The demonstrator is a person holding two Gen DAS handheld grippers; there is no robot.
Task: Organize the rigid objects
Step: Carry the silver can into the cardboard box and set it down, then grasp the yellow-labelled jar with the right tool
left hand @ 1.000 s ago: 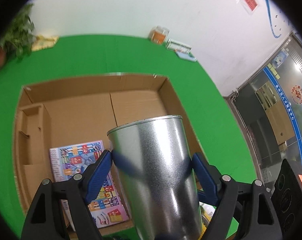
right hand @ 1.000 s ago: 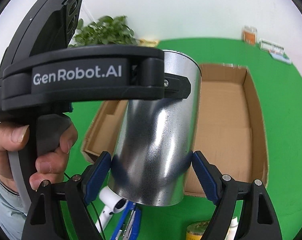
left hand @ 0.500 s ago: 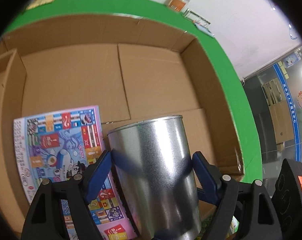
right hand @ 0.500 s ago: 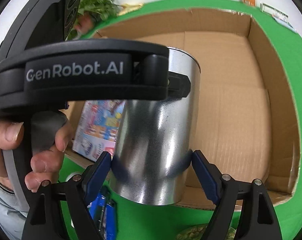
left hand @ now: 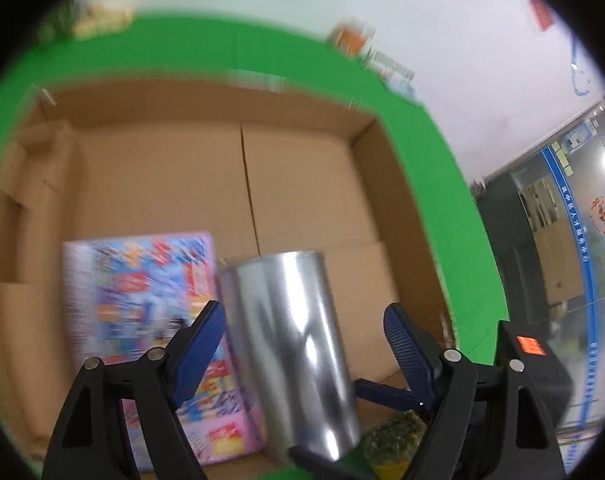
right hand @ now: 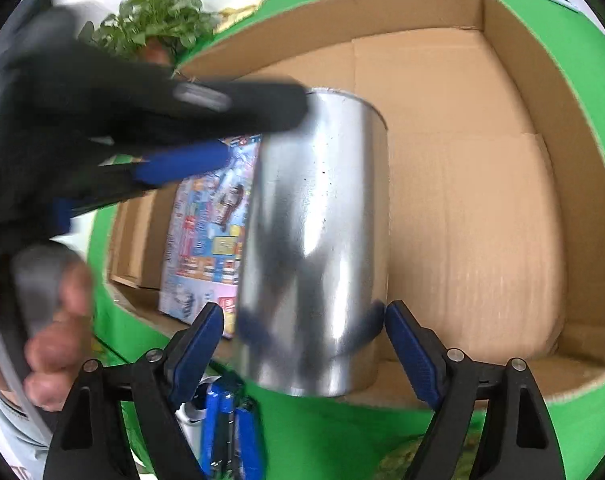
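A shiny metal can [left hand: 294, 344] stands upright at the near edge of the open cardboard box [left hand: 302, 184]. It also shows in the right wrist view [right hand: 314, 240]. My left gripper [left hand: 304, 332] is open, with its blue pads apart from the can's sides. My right gripper [right hand: 304, 332] is open around the can's lower part, its pads just off the metal. The left gripper's black body [right hand: 142, 112] crosses the right wrist view at the upper left, blurred.
A colourful printed box [left hand: 150, 312] lies flat in the cardboard box left of the can. A cardboard insert [left hand: 26, 184] fills the box's left side. A plant [right hand: 158, 20], blue tools [right hand: 226, 432] and small items [left hand: 354, 40] sit on the green table [left hand: 430, 184].
Both grippers have let go of the can and opened. The left gripper has drawn back and up, so the can looks smaller and more of the box shows.
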